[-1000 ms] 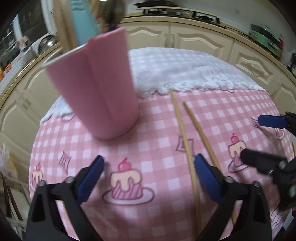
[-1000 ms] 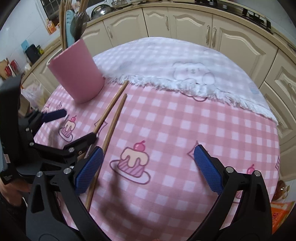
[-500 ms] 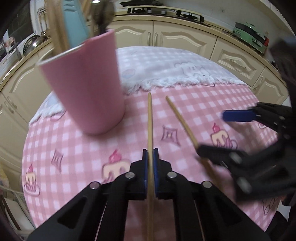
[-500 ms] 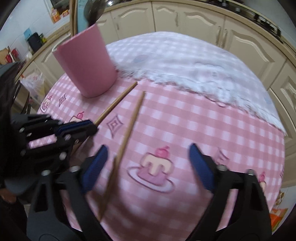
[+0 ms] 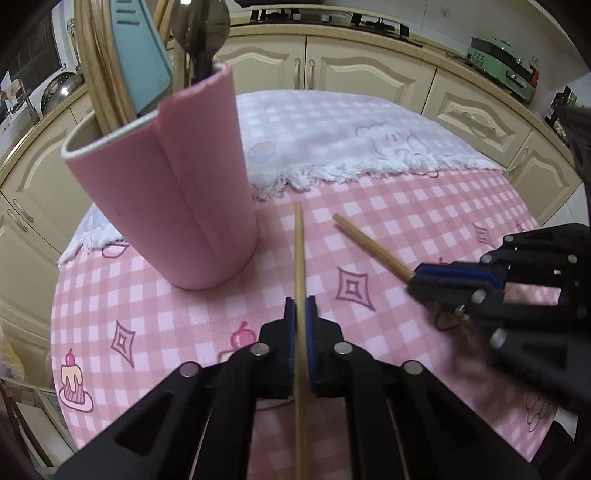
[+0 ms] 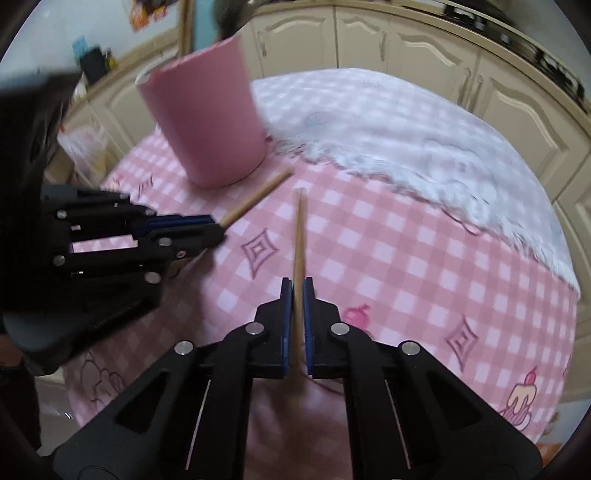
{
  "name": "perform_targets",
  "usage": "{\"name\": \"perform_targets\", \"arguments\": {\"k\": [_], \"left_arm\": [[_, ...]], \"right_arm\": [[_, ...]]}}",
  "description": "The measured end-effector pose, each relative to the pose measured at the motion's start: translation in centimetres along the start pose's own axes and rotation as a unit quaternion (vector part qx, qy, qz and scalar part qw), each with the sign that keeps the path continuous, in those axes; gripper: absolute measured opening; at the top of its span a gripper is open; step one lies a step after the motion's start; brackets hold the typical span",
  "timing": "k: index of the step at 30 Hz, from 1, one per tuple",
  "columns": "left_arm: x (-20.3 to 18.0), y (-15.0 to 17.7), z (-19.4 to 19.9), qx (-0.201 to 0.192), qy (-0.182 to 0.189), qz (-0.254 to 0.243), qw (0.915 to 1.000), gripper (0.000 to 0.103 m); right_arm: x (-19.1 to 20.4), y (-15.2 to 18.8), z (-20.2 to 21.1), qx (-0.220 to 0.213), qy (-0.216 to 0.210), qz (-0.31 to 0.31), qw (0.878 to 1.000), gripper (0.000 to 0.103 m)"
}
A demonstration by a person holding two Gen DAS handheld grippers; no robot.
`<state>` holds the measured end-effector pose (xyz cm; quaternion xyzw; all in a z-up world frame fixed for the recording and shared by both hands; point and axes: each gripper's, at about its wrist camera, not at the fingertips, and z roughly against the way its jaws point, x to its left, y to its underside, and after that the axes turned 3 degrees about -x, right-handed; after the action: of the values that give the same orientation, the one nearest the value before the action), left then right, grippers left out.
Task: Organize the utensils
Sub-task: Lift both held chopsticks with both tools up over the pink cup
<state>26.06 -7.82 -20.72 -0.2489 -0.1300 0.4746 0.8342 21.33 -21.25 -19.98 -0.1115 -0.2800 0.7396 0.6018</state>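
Nearest, left claw (image 5: 301, 314) clamped on one wooden chopstick (image 5: 298, 251), blue pads pressed to its shaft, free end aimed toward the far edge of the bench (image 5: 424, 206). Same on the other side: right claw (image 6: 297, 295) clamped on the second chopstick (image 6: 300, 229), tip likewise aimed at the far edge. Whether either stick has left the pink checked cloth (image 6: 388, 258) cannot be told.

Further on, toward the far left part of the bench, pink holder (image 5: 166, 192) standing upright, already loaded with bamboo sticks, a pale blue handle (image 5: 138, 55) and a metal spoon (image 5: 201, 29). White fringed towel (image 5: 351, 147) spread over the far edge behind it.

Step in hand, by judgement: grasp of both sticks complete, carry to the holder not yet begun. Next move likely calls for a lift clear of the cloth, a tilt toward vertical, then a drop through the crowded mouth without nudging the holder over.
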Motion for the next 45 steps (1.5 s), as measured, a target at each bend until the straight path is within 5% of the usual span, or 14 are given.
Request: {"name": "perform_targets", "arguments": {"k": [6,12,21,28,33,38,45], "left_arm": [[-0.5,1.2,4.1,-0.066,0.023,0.025,0.9973,0.005],[-0.1,2.0,9.8,-0.187,0.027,0.048,0.9808,0.005],[3.1,-0.3,17.5,-0.386,-0.024,0.117,0.9149,0.005],[5.7,-4.3,20.8,-0.463,-0.03,0.152,0.8725,0.005],[7.3,-7.1,21.1,-0.495,-0.031,0.169,0.8518,0.005],[8.2,-8.7,19.8,-0.501,-0.036,0.173,0.8472,0.005],[9.6,-9.3,16.7,-0.491,-0.036,0.183,0.8511,0.005]], "right_arm": [[-3.0,0.2,3.4,-0.065,-0.067,-0.06,0.994,0.006],[-3.3,-0.8,7.9,-0.167,-0.11,-0.064,0.978,0.006],[-2.6,-6.4,12.5,-0.299,-0.125,-0.069,0.943,0.006],[0.3,-12.9,15.3,-0.391,-0.134,-0.041,0.91,0.006],[2.3,-16.5,15.1,-0.433,-0.131,-0.027,0.891,0.006],[3.6,-18.4,12.3,-0.432,-0.13,-0.018,0.892,0.006],[3.9,-18.5,9.6,-0.421,-0.125,-0.01,0.898,0.006]]}}
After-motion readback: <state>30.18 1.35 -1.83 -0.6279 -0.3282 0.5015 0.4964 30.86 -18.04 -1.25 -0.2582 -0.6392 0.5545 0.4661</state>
